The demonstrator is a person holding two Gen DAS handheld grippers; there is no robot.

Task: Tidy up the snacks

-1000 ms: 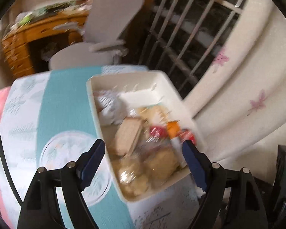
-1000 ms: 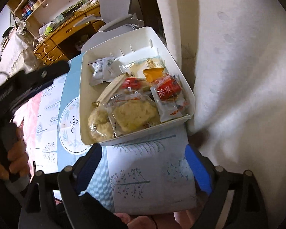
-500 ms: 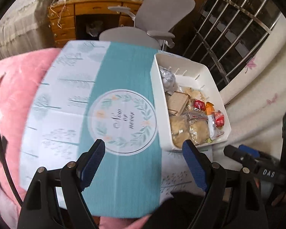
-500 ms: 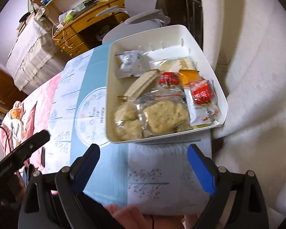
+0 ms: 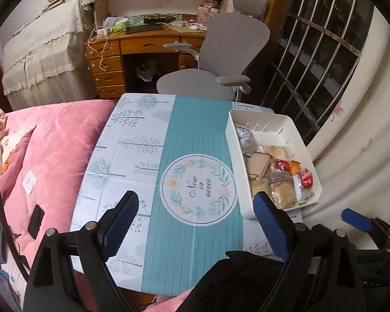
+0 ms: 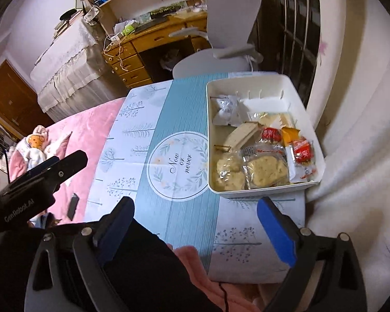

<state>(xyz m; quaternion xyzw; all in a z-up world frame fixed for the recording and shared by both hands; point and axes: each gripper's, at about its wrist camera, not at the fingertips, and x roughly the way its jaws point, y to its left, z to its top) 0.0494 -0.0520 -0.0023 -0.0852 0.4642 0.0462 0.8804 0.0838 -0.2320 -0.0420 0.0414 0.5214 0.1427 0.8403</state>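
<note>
While the white tray (image 6: 303, 187) of wrapped snacks (image 6: 262, 167) sits at the worktop's (image 5: 153, 156) right edge, my left gripper (image 5: 195, 223) and right gripper (image 6: 196, 226) hang above, fingers just spread wider, gripping nothing.

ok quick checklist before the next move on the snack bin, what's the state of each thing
1. Left hand-held gripper open with nothing between the jaws, which have just been opening: ok.
2. Right hand-held gripper open, empty: ok.
3. White bin flat on the table: ok.
4. Snacks inside the bin, red packet included: ok.
5. Snacks sorted neatly: not ok, packets overlap.
6. Stray snacks left on the table: none seen, ok.
</note>
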